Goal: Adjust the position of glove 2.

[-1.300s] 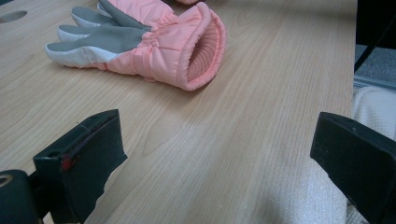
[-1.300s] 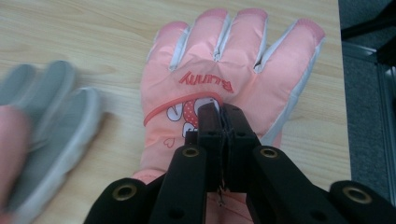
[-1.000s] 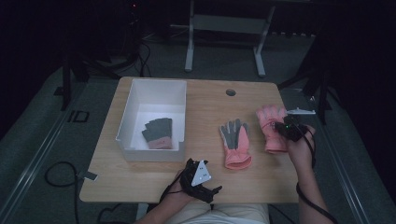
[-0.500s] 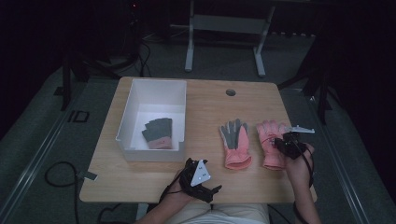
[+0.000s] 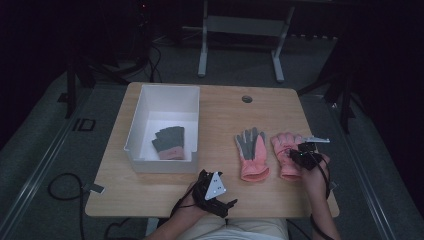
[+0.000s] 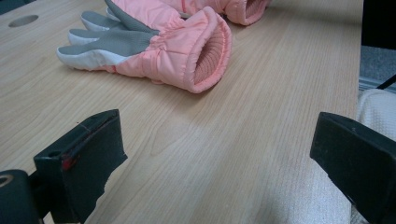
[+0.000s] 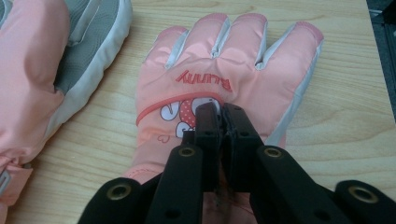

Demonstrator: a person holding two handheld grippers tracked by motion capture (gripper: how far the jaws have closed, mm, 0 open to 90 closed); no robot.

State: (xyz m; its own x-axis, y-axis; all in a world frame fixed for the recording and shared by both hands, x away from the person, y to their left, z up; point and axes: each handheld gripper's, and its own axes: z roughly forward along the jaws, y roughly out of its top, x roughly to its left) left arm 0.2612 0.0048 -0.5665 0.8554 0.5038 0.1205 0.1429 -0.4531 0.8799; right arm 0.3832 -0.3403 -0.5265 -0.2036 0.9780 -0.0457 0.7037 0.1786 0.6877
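Observation:
Two pink ski gloves lie on the right half of the wooden table [image 5: 220, 120]. One glove [image 5: 252, 152] [image 6: 154, 51] [image 7: 42, 70] lies grey palm up, its cuff facing the person. The other glove [image 5: 285, 150] [image 7: 224, 60] lies back up and shows a cartoon print. My right gripper [image 5: 302, 155] [image 7: 220, 109] is shut on the fabric at the back of this glove, near the print. At the table's front edge, my left gripper [image 5: 220, 200] [image 6: 215, 140] rests open with only bare wood between its jaws, pointing at the palm-up glove's cuff.
A white bin [image 5: 135, 125] stands on the left half of the table with a dark grey and pink glove pair [image 5: 169, 142] inside. A cable hole [image 5: 247, 99] [image 6: 23, 20] sits near the far edge. Black floor cables and a metal frame lie beyond.
My right gripper has pulled the back-up glove toward the person, so it now lies level with the palm-up glove. The left gripper has stayed put.

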